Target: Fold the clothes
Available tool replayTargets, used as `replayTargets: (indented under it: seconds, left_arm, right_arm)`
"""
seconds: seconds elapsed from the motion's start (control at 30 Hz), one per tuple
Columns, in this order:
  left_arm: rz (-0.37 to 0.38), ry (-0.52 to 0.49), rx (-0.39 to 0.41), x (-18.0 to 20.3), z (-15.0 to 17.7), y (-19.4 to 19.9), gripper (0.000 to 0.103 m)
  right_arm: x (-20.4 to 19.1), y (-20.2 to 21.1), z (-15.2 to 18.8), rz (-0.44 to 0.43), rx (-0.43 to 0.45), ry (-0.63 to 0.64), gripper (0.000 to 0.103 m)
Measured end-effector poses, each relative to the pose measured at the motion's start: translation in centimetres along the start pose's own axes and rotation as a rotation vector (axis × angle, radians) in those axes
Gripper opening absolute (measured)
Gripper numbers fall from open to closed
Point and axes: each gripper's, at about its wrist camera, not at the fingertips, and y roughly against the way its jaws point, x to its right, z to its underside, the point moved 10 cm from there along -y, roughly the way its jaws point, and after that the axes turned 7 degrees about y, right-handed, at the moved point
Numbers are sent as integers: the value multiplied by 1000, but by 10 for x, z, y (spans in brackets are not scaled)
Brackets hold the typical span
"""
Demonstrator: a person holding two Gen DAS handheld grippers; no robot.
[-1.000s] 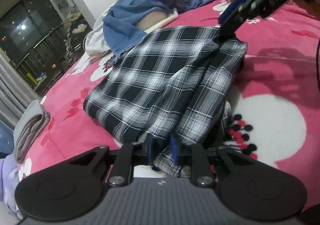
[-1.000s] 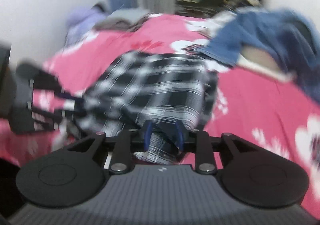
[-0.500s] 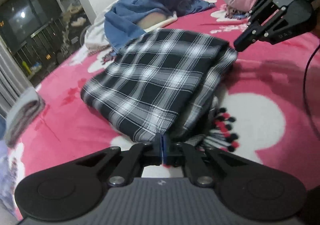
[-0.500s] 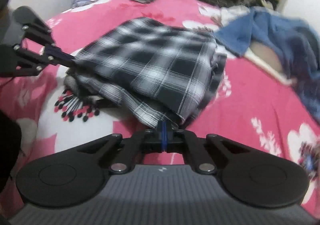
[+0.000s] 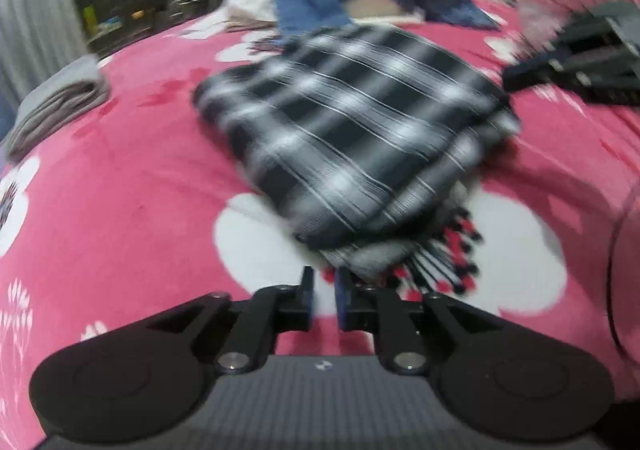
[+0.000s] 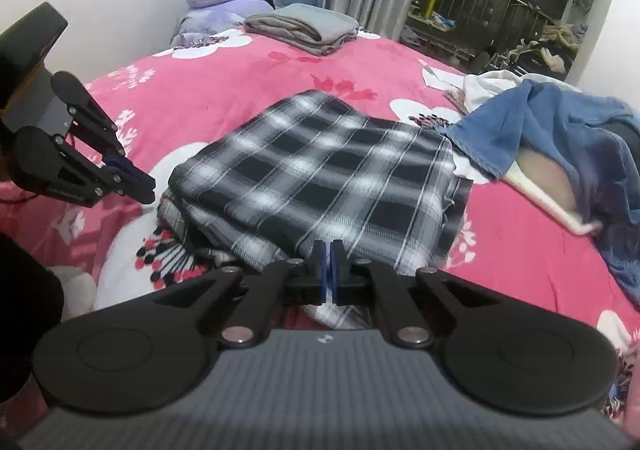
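Both grippers are matte black with blue pads, round discs either side, silver screws and a ribbed grey body. Left gripper, right gripper.

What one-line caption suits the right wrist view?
Shut right gripper at the near edge of a folded plaid garment on the pink floral bedspread, left gripper alongside.

A bed under a pink cover with white blossoms carries it all. Folded black-and-white plaid garment lies flat mid-bed, blue clothing heaped just beside it, a grey folded stack well apart at the far edge, lilac jacket next to that.
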Motion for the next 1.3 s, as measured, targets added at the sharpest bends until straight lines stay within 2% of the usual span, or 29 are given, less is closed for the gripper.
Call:
replayTargets:
  seconds: [0.07,0.1,0.13,0.17,0.2,0.33,0.4,0.43,0.57,0.6,0.7,0.77,0.83,0.87,0.9,0.93,0.97,1.0,1.1,1.2,1.23,1.27,1.3]
  left_arm:
    - [3,50,22,-6,-7,-5,26]
    - [9,70,29,-7,-10,-8,27]
    - [23,85,31,-7,-12,-10,24]
    - [40,99,30,-7,-12,-12,10]
    - [66,107,23,-4,-11,-12,8]
    - [98,31,-18,4,-1,-1,1]
    - [98,28,-47,2,2,6,2]
    - [86,28,-49,-2,1,10,6]
    - [34,60,46,-14,-28,25,18]
    - [39,75,64,-13,-38,23,19]
    - [89,92,76,6,-62,3,24]
    - [131,58,55,24,-67,-17,24]
    - [142,17,24,36,-60,-33,24]
    - [146,-4,8,42,-56,-41,24]
    - [137,-28,5,45,-52,-45,24]
    - [130,-43,9,46,-50,-46,24]
    - [129,-48,10,47,-49,-46,24]
    - [130,-46,8,47,-49,-46,24]
    - [139,-25,1,45,-48,-48,24]
    - [148,-18,1,42,-46,-48,24]
    - [152,-18,2,41,-45,-48,24]
    - [159,-15,3,40,-45,-47,24]
    - [167,-11,3,40,-46,-47,24]
  right_arm:
    - [3,-2,0,8,-5,-20,2]
    - [5,-3,1,14,-11,-34,3]
    - [8,-3,3,23,-18,-49,3]
    - [11,-3,6,34,-24,-72,4]
    - [17,-3,9,45,-32,-111,5]
    - [48,1,18,89,-33,-291,5]
    - [64,2,12,108,12,-374,5]
    - [70,1,8,114,34,-401,5]
    - [70,-11,0,116,91,-425,5]
    - [66,-18,9,102,69,-437,5]
    - [44,-50,57,52,-153,-455,5]
    - [46,-37,55,36,-127,-485,5]
    - [63,-16,34,39,-33,-522,6]
    - [75,-8,24,47,17,-542,11]
    - [90,-5,13,53,64,-568,27]
    - [103,-7,6,53,92,-595,37]
    - [117,-17,0,42,107,-626,55]
    - [131,-29,-7,29,119,-658,59]
    - [158,-83,-17,-54,103,-756,60]
    - [170,-147,-13,-197,16,-912,58]
    - [169,-161,-10,-253,-3,-964,52]
    - [168,-168,-7,-276,-8,-1003,23]
    - [165,-165,-6,-268,6,-1015,16]
